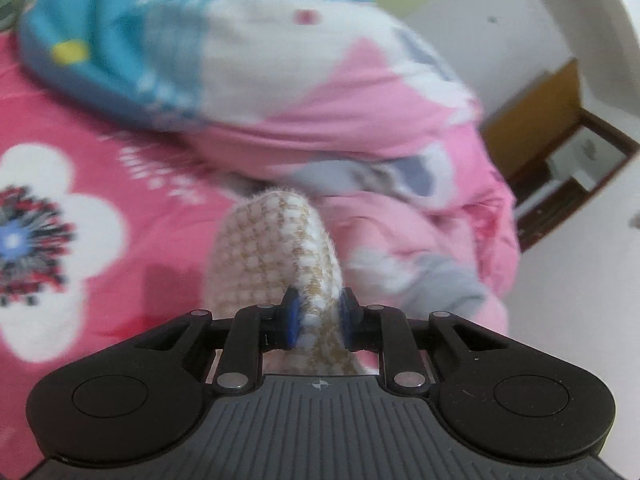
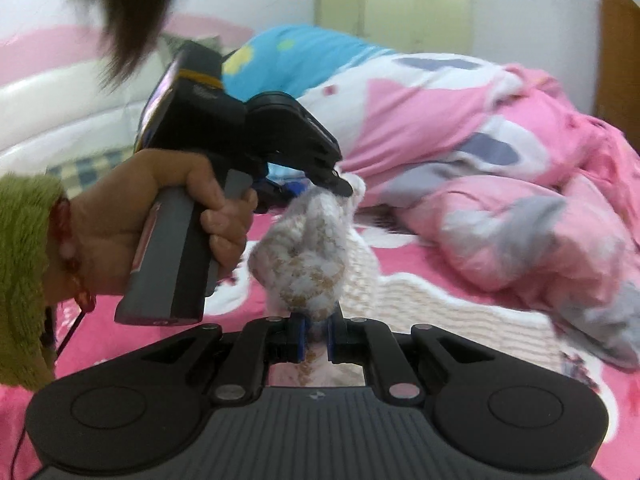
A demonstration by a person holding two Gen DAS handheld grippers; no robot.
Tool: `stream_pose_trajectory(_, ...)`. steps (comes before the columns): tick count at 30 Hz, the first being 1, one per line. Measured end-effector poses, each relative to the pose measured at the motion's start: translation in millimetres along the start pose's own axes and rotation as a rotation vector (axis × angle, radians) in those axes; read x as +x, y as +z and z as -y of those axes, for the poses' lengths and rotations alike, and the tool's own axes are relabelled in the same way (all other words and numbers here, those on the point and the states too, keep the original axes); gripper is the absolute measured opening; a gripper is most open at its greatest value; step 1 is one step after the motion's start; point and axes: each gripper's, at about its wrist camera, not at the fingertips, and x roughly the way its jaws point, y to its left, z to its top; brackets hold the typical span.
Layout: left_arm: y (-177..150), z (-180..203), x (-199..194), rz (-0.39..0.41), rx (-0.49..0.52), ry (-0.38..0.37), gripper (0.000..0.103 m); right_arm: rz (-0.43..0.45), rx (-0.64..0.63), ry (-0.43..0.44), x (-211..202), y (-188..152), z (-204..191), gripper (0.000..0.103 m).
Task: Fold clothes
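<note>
Knitted garment [image 2: 308,256], cream with a tan check, hangs bunched in the air above a bed [image 2: 460,320] covered by a bright pink flowered sheet. Two hand-held grippers share it. The left gripper [image 2: 340,184], held in a person's hand [image 2: 160,216] with a green fuzzy sleeve [image 2: 24,280] at the wrist, has its fingers clamped on the upper end of the bundle. The right gripper [image 2: 316,338] sits lower and closer to the viewer, its blue-padded fingers squeezed tight on the lower end. So the cloth's long axis runs between the two grips, from the right fingers up and away to the left ones, with slack folds bulging in the middle. In the left wrist view, the left gripper [image 1: 318,318] pinches a fold that rises straight ahead of it. More of the garment appears to trail down onto the bed to the right. A rumpled pink, white and blue quilt [image 2: 480,140] lies beyond, well apart. Spreading the garment flat would likely mean drawing the two hands apart along that axis.
</note>
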Motion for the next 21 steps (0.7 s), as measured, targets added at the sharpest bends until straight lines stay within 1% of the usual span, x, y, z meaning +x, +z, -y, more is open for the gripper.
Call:
stream_pose_trajectory(4, -19, 56, 26, -0.013, 0.082, -0.050, 0.018, 0.005, 0.104, -0.038, -28, -5, 55, 0.009)
stream_pose_trajectory(7, -41, 93, 54, -0.053, 0.149, -0.096, 0.018, -0.003, 0.197, -0.086, -44, -18, 95, 0.009)
stream_pose_trajectory(10, -70, 119, 84, -0.111, 0.192, -0.130, 0.018, -0.028, 0.301, -0.142, -51, -39, 131, 0.009)
stream_pose_trajectory(14, -112, 144, 130, -0.209, 0.276, -0.158, 0.017, -0.091, 0.456, -0.203, -54, -76, 171, 0.009)
stream_pose_trajectory(19, -170, 156, 173, -0.355, 0.431, -0.175, 0.017, -0.177, 0.685, -0.218, -42, -131, 210, 0.009)
stream_pose_trajectory(21, -183, 159, 178, -0.392, 0.486, -0.183, 0.018, -0.216, 0.758, -0.208, -33, -151, 219, 0.009)
